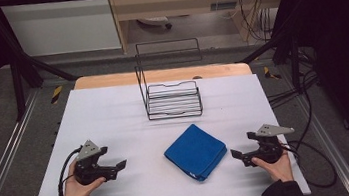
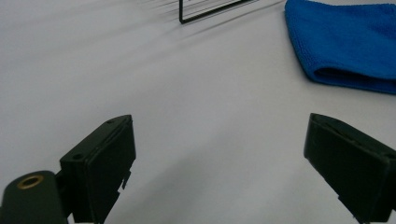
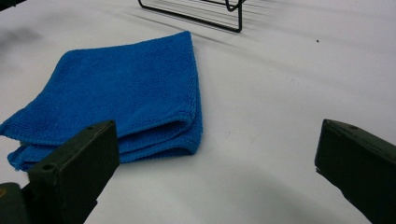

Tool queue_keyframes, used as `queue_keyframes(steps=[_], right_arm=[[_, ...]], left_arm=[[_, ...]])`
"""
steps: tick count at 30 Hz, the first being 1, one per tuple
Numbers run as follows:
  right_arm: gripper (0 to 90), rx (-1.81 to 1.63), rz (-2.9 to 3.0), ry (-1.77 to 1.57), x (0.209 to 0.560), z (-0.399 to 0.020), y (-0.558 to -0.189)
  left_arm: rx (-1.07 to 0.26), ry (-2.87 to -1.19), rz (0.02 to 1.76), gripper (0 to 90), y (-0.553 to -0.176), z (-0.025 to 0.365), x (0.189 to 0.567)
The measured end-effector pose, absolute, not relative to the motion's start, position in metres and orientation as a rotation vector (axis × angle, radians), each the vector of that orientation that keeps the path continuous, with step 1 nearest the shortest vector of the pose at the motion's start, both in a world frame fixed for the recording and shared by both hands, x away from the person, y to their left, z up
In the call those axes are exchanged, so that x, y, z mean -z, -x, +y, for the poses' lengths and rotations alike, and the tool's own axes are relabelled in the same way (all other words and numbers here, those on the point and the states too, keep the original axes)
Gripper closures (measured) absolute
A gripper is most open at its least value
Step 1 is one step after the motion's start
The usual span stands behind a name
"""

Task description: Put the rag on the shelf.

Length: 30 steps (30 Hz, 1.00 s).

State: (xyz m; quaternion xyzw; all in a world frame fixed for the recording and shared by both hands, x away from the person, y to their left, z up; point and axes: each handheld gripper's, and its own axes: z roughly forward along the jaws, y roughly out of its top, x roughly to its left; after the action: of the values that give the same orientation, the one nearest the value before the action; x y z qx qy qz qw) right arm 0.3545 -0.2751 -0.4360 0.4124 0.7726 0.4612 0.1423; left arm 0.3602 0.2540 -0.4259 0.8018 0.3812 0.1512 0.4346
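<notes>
Folded blue cloth [image 1: 195, 152] lies flat on the white table [image 1: 114, 115], near its front edge and between the two hand-held tools. Right gripper [image 1: 237, 155] rests just beside the cloth, jaws spread wide, holding nothing. Left gripper [image 1: 119, 167] sits farther off, jaws equally wide and empty. Behind the cloth, toward the table's far side, stands a black wire rack [image 1: 173, 100].
</notes>
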Motion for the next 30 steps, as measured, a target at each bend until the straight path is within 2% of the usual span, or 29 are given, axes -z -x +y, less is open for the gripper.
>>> queue_keyframes(steps=[14,30], right_arm=[[0.5,-1.319,2.235,-1.182,0.436,-0.272,-0.354],[0.6,-1.321,2.237,-1.186,0.437,-0.271,-0.354]], left_arm=[[-0.358,-2.052,0.899,12.7,-0.364,0.219,0.415],[-0.292,-2.117,0.813,18.9,-0.374,0.161,0.406]])
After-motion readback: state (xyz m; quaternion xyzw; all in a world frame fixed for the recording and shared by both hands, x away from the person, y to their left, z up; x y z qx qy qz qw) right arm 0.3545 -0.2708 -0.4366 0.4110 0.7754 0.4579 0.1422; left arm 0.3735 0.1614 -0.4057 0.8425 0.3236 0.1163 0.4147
